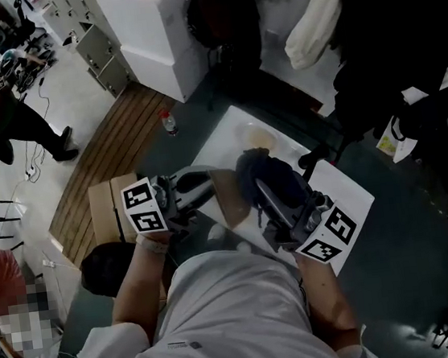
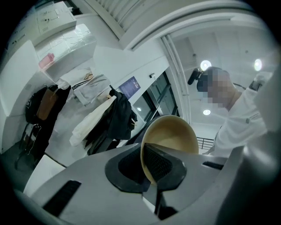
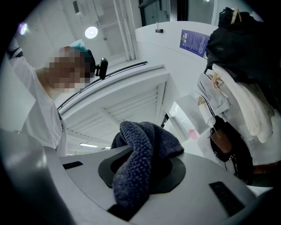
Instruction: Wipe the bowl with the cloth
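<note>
left gripper jaws are pinching the bowl rim up in the air, right gripper jaws squeeze the bunched cloth just beside it, so I'd steady the bowl and swirl inside

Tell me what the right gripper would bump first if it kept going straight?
Probably nothing close. Past the dark blue knobbly cloth in the jaws of the right gripper, its view shows only distant white ceiling. The tan round bowl in the left gripper sits aside.
</note>
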Action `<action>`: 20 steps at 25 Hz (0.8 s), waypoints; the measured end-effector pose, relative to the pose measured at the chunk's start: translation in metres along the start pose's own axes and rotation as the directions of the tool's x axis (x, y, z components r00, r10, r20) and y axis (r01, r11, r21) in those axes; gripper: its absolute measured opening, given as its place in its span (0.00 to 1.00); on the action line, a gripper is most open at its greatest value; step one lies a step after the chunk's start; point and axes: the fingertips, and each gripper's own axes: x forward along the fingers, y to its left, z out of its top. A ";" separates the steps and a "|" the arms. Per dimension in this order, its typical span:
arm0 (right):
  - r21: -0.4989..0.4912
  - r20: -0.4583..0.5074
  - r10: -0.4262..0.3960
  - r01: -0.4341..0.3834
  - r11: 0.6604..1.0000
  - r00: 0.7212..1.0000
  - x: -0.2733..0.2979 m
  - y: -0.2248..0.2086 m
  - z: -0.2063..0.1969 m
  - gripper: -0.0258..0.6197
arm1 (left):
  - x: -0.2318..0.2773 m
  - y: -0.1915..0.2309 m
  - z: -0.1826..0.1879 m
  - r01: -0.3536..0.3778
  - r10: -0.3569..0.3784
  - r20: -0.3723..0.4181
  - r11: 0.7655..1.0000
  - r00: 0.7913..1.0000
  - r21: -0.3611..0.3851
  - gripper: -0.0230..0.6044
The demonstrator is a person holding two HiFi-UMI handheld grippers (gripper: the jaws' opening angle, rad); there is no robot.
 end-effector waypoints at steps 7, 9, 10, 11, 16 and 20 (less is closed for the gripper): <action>0.068 -0.014 -0.029 0.030 0.997 0.999 0.002 -0.015 -0.014 0.13 | -0.001 -0.011 0.003 0.032 -0.032 0.018 0.999 0.999 0.020 0.07; 0.078 -0.036 -0.023 0.026 0.997 0.999 0.002 -0.014 -0.023 0.13 | -0.003 -0.012 0.012 0.042 -0.042 0.063 0.999 0.997 0.006 0.06; 0.086 -0.043 -0.019 0.023 0.996 0.999 0.002 -0.012 -0.027 0.13 | -0.004 -0.012 0.017 0.043 -0.043 0.086 0.999 0.995 0.000 0.07; 0.096 -0.047 -0.015 0.020 0.995 0.999 0.001 -0.011 -0.031 0.13 | -0.005 -0.011 0.021 0.043 -0.042 0.103 0.999 0.994 -0.002 0.06; 0.111 -0.062 -0.012 0.018 0.994 0.998 -0.008 -0.002 -0.040 0.13 | -0.009 -0.005 0.030 0.017 -0.019 0.109 1.000 0.994 0.012 0.07; 0.122 -0.063 -0.008 0.016 0.992 0.998 -0.017 0.004 -0.042 0.13 | -0.011 0.001 0.026 0.007 -0.007 0.092 1.000 0.996 0.004 0.07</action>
